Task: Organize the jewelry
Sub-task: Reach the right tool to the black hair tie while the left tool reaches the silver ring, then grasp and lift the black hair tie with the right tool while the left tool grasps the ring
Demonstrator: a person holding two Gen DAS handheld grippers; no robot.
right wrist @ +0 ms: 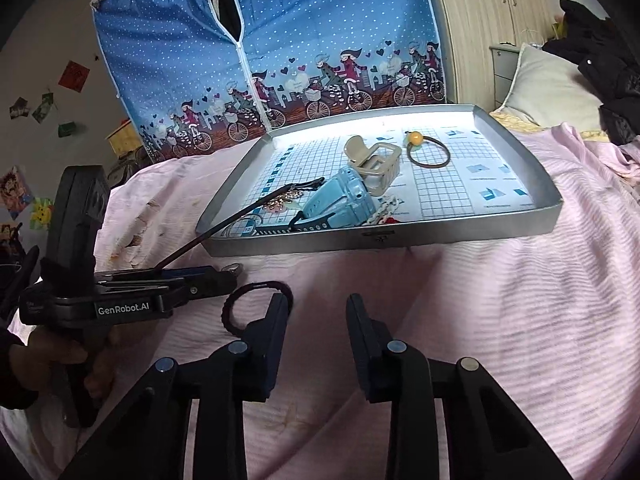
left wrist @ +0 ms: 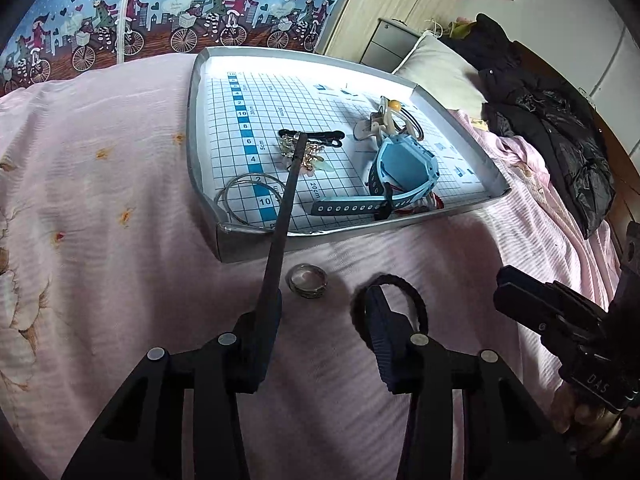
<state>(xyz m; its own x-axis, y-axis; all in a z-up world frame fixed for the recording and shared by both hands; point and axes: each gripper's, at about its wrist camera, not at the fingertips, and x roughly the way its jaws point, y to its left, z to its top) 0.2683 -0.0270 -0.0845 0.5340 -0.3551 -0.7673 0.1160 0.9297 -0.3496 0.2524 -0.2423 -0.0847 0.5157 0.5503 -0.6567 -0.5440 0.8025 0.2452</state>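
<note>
- Left claw spread wide over the pink bedspread; small ring just ahead between its fingers, black hair tie looped round the right finger.
- Right claw wide, empty.
- Tray beyond holds blue watch, hoops, beige clip.

- Shallow silver grid-lined tray on pink bedding holds a light-blue watch, beige claw clip, bead-trimmed brown hair tie, thin wire hoops.
- Silver ring lies near the tray's front.
- Black hair tie lies right of it.
</note>
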